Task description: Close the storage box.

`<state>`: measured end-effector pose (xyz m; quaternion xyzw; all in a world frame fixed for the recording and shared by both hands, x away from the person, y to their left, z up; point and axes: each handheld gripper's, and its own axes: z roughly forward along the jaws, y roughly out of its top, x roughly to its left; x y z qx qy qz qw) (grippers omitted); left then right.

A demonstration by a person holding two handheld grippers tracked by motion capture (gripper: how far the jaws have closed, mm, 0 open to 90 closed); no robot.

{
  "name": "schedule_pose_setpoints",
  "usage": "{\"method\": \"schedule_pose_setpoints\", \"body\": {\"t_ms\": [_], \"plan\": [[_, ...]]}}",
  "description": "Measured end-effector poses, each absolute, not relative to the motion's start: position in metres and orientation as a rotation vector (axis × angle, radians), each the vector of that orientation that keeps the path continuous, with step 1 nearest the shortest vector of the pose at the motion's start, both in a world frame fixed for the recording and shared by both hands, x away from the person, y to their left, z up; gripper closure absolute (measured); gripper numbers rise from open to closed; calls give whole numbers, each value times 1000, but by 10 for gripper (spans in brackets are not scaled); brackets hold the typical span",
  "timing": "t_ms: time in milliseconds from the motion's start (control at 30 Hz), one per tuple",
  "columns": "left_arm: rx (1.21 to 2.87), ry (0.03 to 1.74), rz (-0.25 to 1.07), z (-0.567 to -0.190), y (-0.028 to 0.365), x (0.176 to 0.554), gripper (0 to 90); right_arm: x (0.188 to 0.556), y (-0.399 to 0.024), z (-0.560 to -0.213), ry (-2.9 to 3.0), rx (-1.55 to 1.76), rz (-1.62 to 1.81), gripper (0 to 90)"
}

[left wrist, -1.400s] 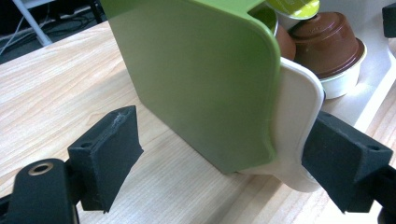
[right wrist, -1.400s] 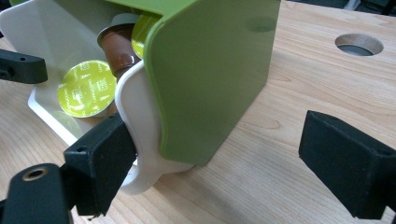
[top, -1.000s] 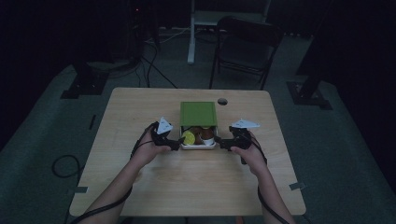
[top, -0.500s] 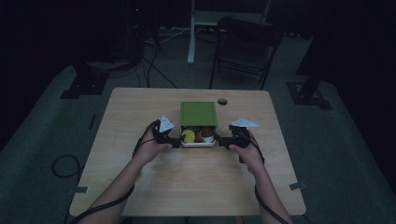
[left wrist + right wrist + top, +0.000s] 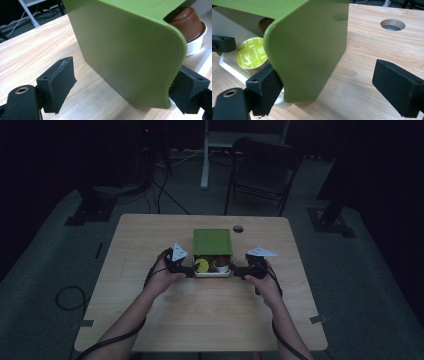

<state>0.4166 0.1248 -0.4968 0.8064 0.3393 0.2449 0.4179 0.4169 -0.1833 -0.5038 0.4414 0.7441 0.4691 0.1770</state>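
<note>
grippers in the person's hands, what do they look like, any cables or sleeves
Both the left gripper and the right gripper are black, each topped by a pale grey three-cornered plate. Their jaws are blocky black pads on black arms with a brass-ringed hole. A dark cable trails back along each forearm. The forearms are bare, with no sleeves in sight.

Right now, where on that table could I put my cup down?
The near half of the table, between the forearms, is bare wood, and so are the strips left and right of them. The far left corner is free too. It is crowded round the green box, where both grippers flank its white tray.
</note>
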Motion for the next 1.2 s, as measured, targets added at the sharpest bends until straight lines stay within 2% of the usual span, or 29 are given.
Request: {"method": "schedule_pose_setpoints", "body": {"t_ms": [1200], "plan": [[1994,893,508,-495,142,374,150,393,-199,-506,2097,1218,1275,109]]}}
